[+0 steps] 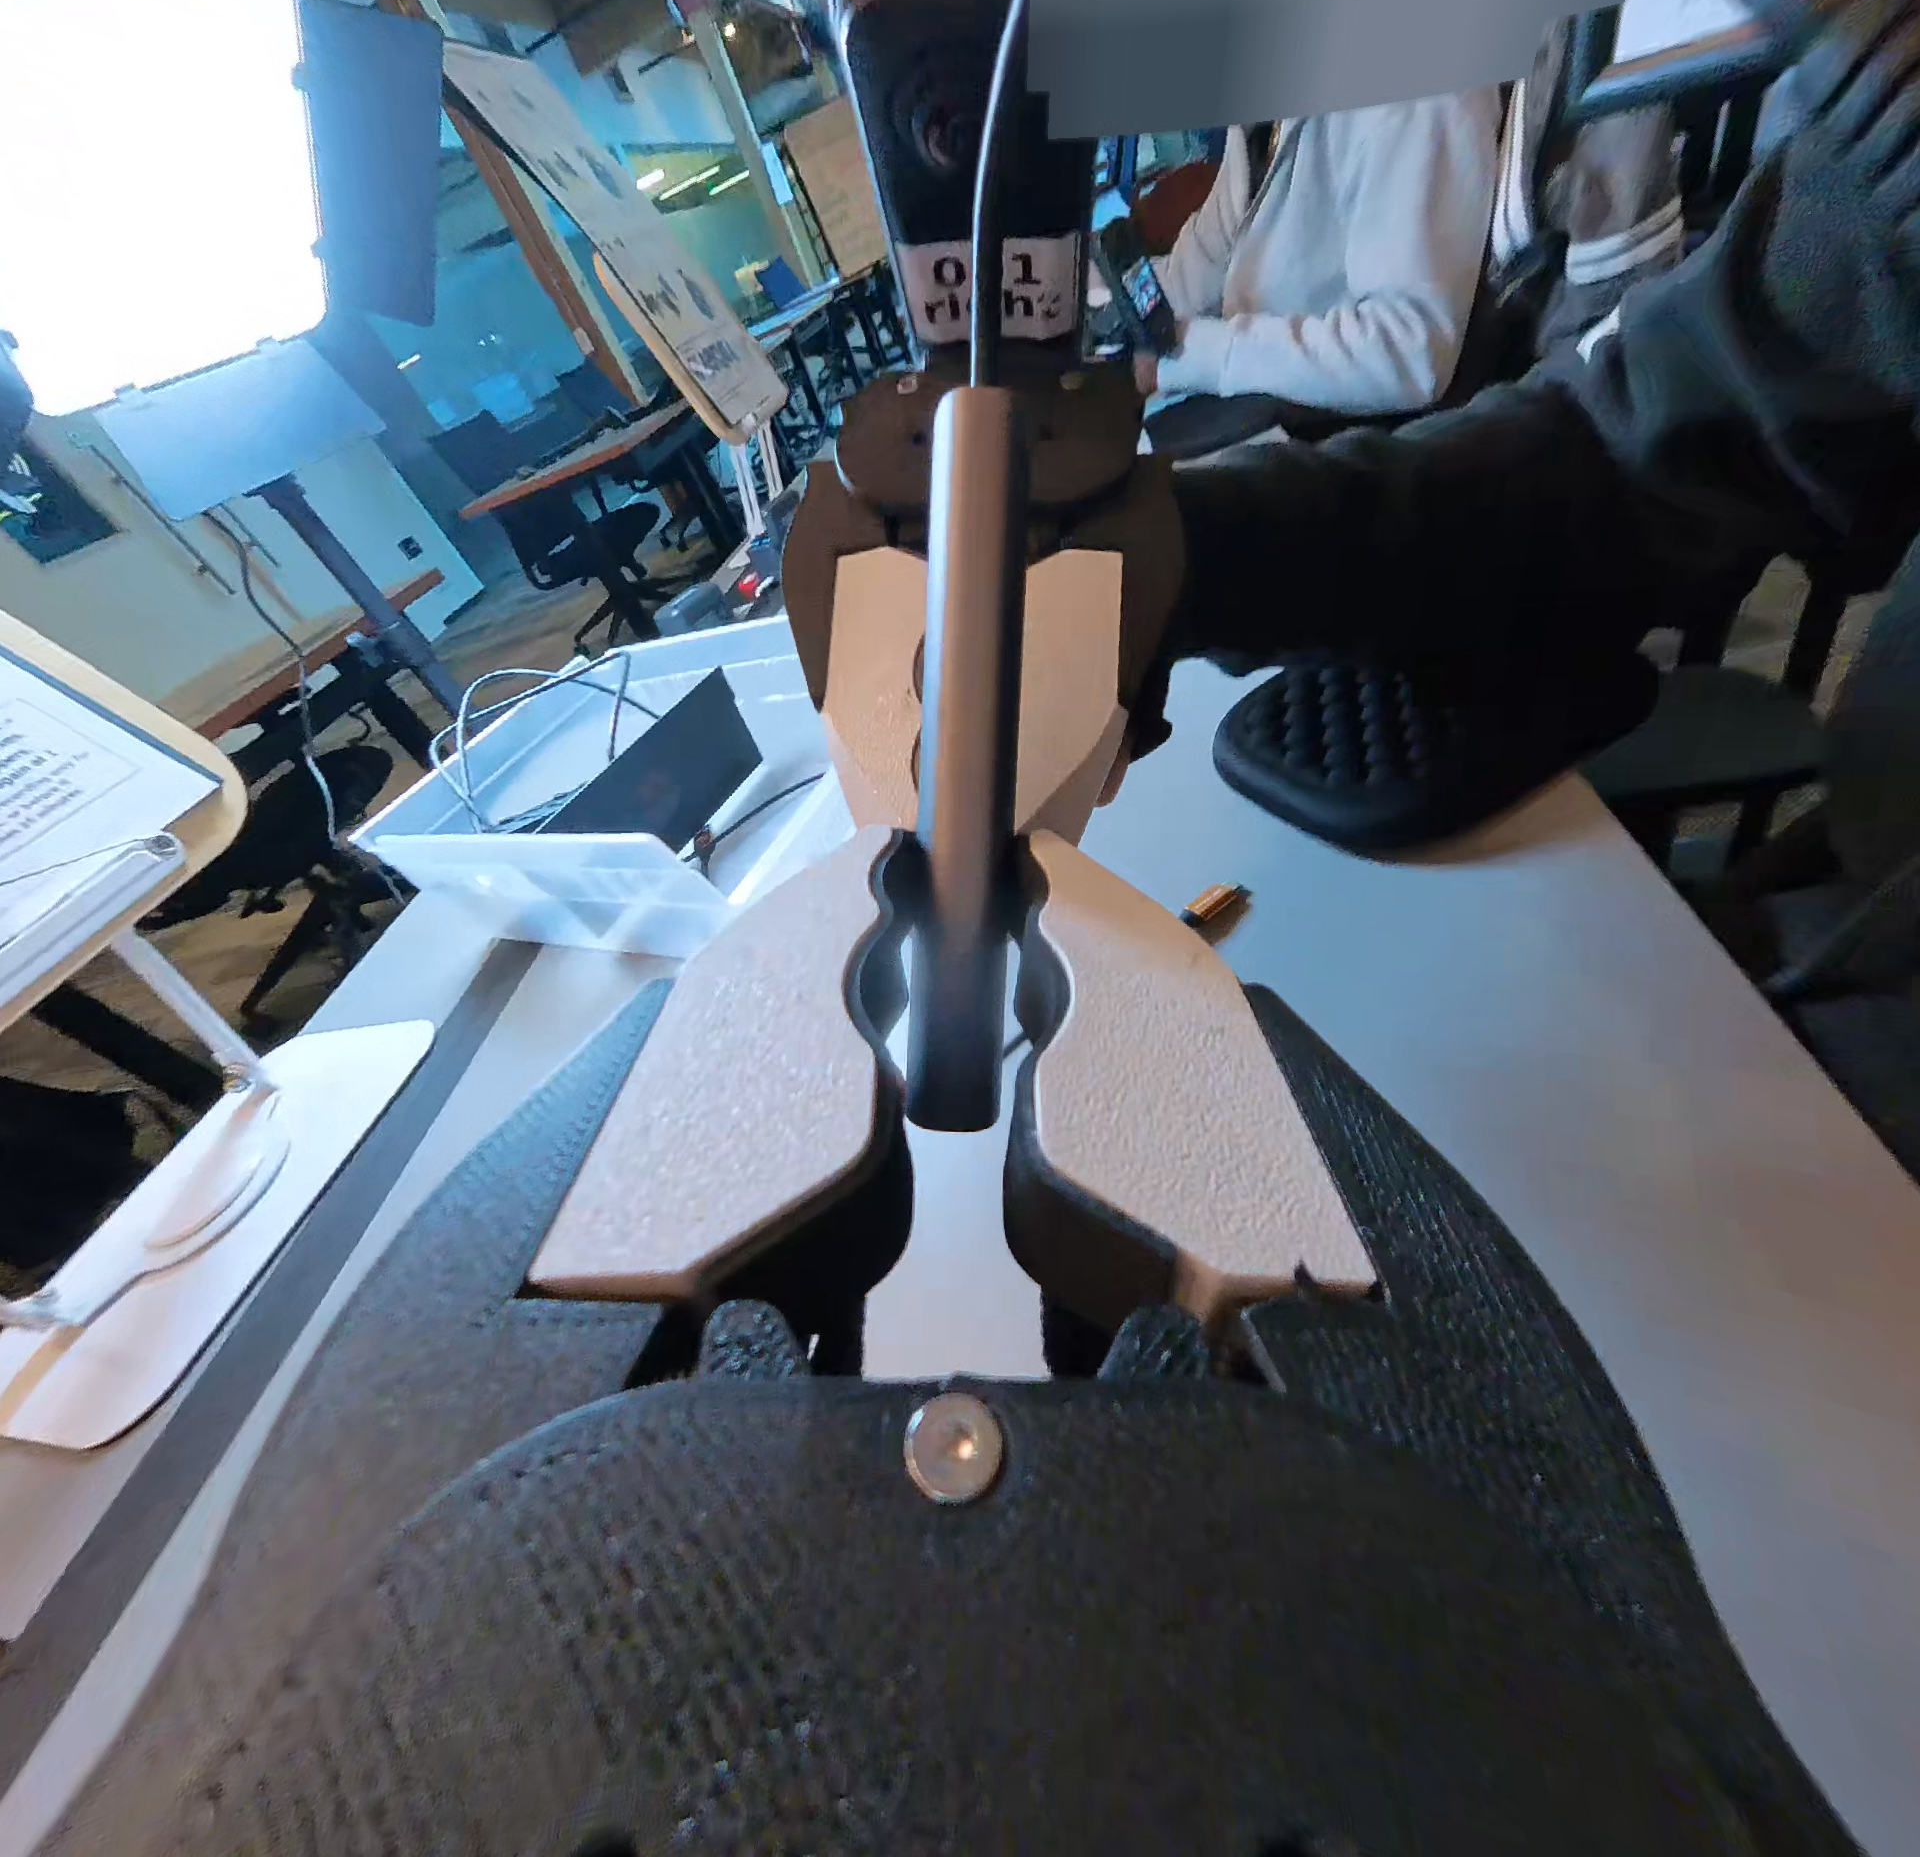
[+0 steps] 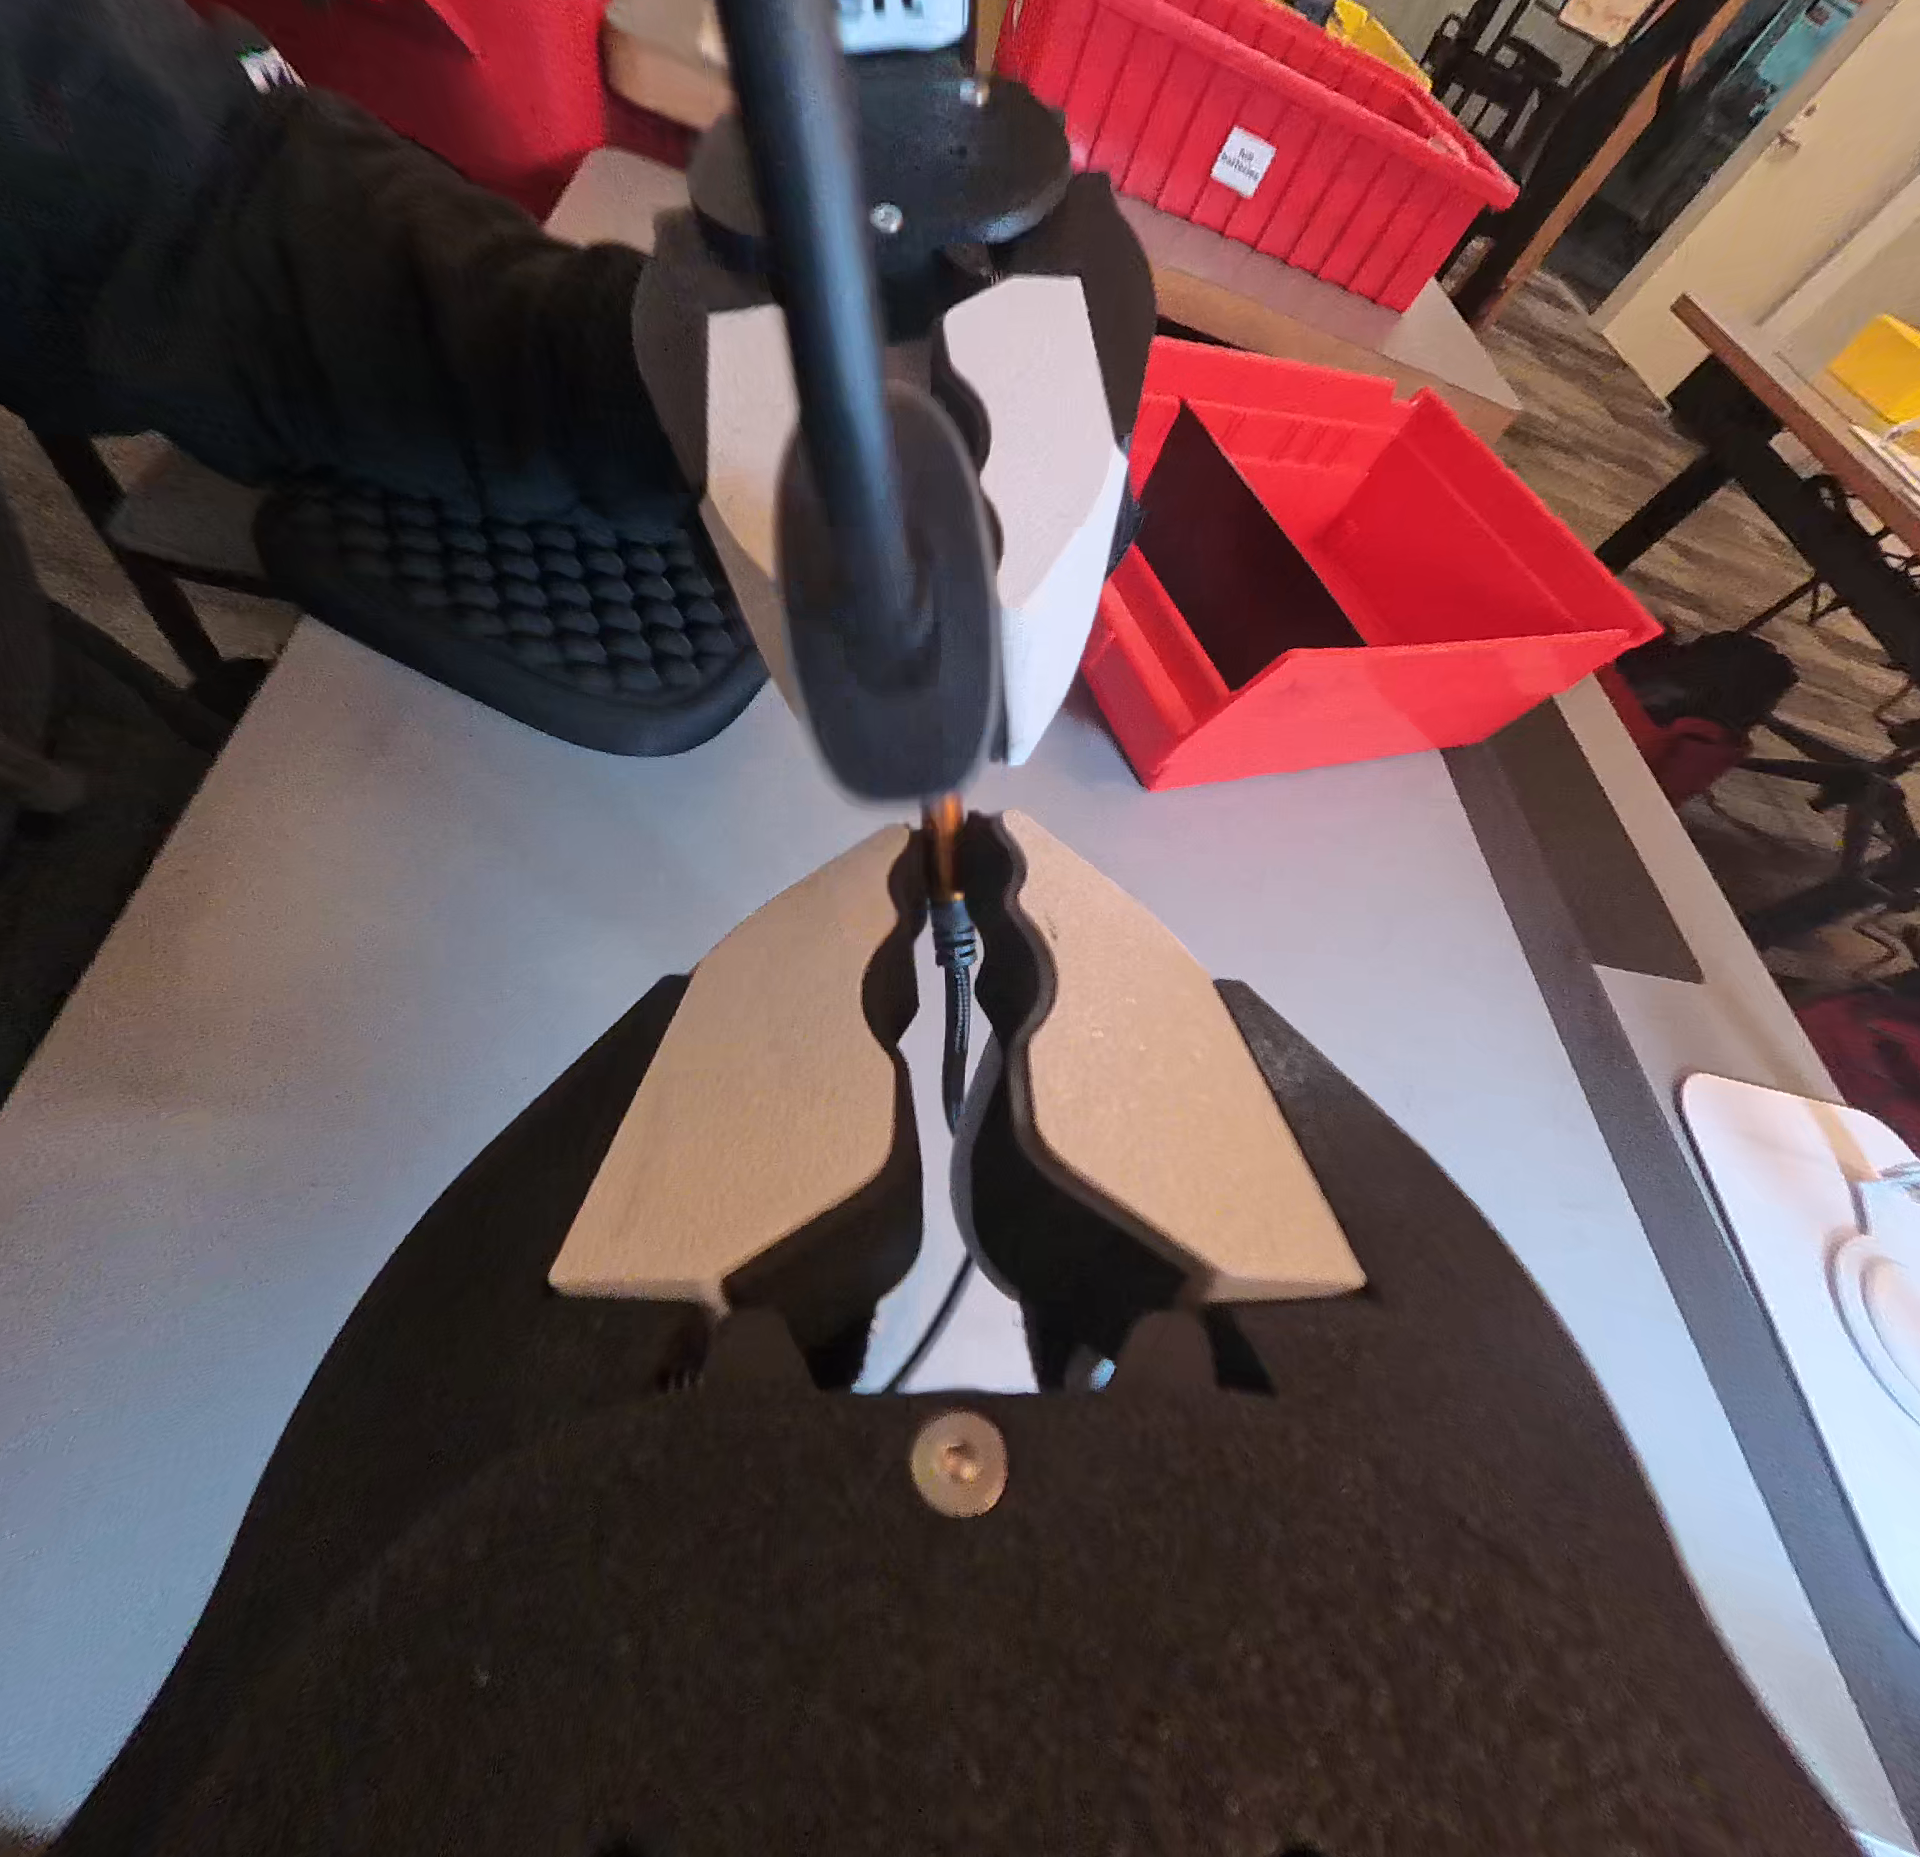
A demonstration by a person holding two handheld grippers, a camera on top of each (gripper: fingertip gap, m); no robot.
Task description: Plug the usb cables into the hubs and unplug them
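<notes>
My left gripper (image 1: 956, 877) is shut on a slim dark grey USB hub (image 1: 961, 727), held above the grey table (image 1: 1455, 1080). The hub's thin black cable (image 1: 995, 145) rises from its far end. My right gripper (image 2: 951, 846) is shut on an orange USB plug (image 2: 943, 851) with a black braided cable (image 2: 954, 1018). The plug's tip meets the lower edge of the hub's end (image 2: 883, 654), which the left gripper's fingers (image 2: 1049, 519) hold opposite. The right gripper's fingers (image 1: 883, 685) face the left wrist camera. A second orange plug (image 1: 1216, 901) lies on the table.
Gloved hands (image 1: 1403, 581) (image 2: 416, 373) hold both grippers. A red bin (image 2: 1371, 602) stands on the table's right, more red bins (image 2: 1247, 124) behind. A white tray with cables (image 1: 582, 872) and a sign stand (image 1: 208, 1184) sit to the left. A person sits beyond (image 1: 1351, 280). My left and right fingertips are right by each other.
</notes>
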